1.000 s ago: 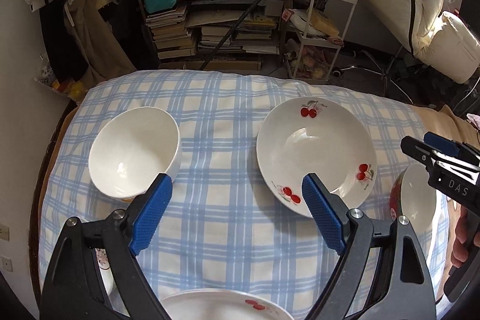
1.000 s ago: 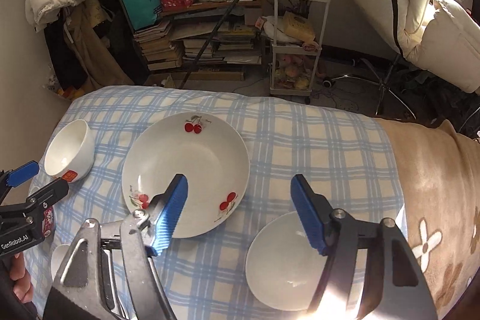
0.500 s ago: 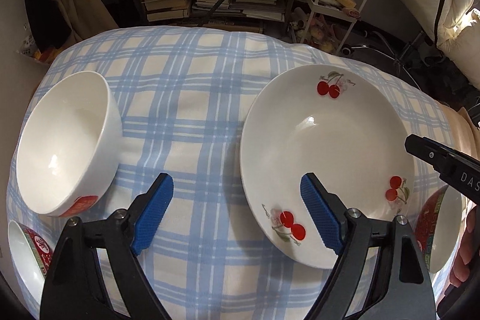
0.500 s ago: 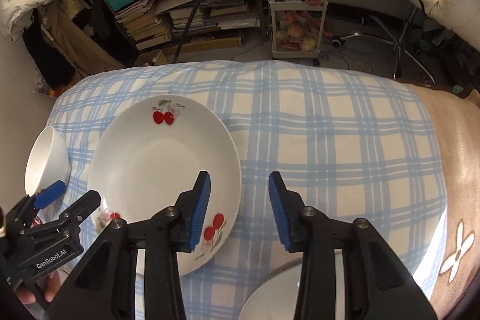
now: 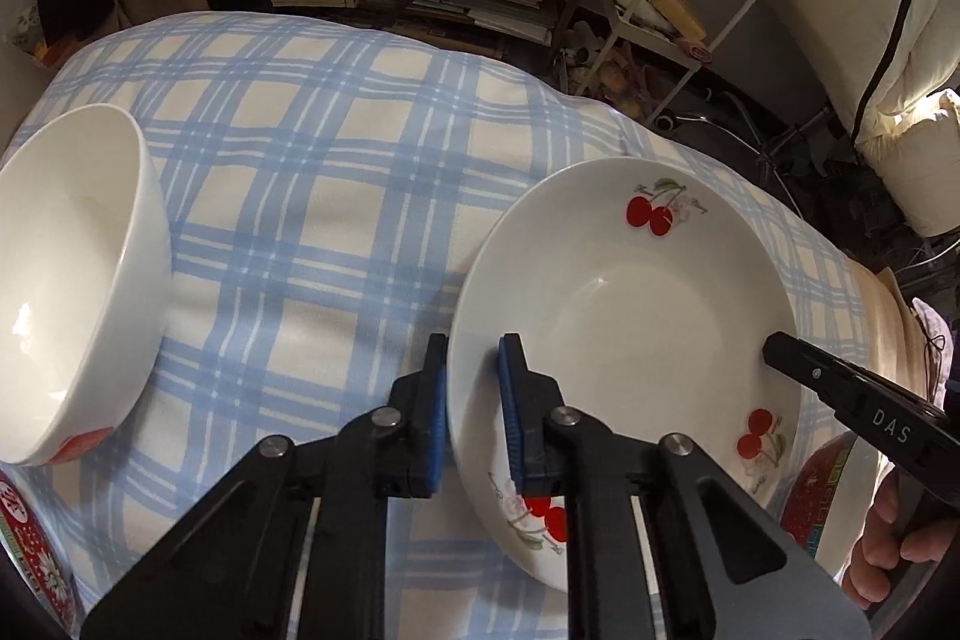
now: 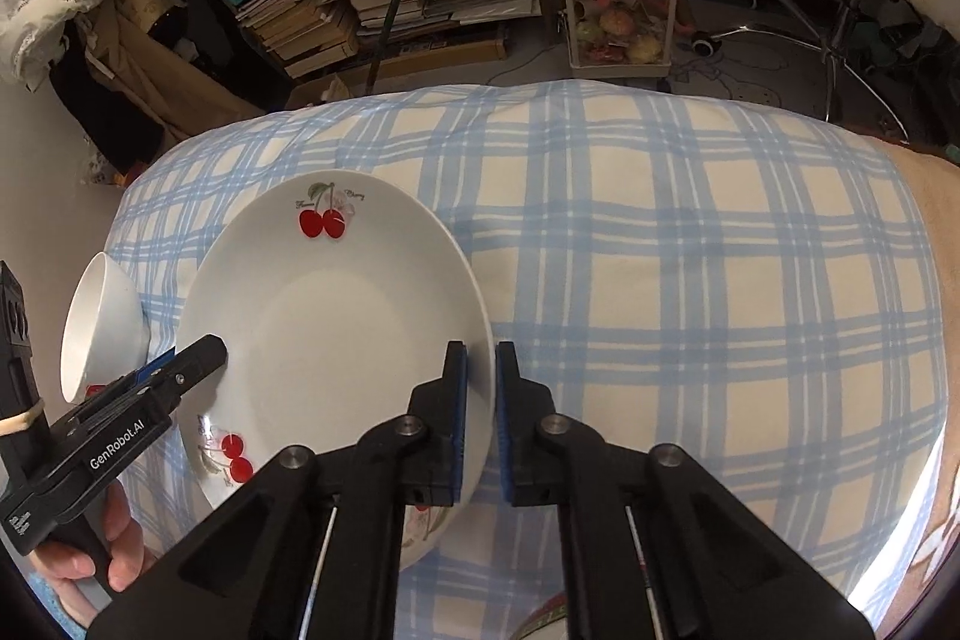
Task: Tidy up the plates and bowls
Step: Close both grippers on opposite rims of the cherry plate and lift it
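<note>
Cherry plate (image 5: 624, 292) rim between both tools' pads.

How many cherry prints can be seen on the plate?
3 on the plate: one on the far rim, one on the near rim by the left gripper, one near the right gripper. The grippers may hide more.

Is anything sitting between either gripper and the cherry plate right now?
No. The left gripper straddles the left rim of the cherry plate, and the right gripper straddles its right rim, fingers closed down on either side. Nothing visible lies between.
</note>
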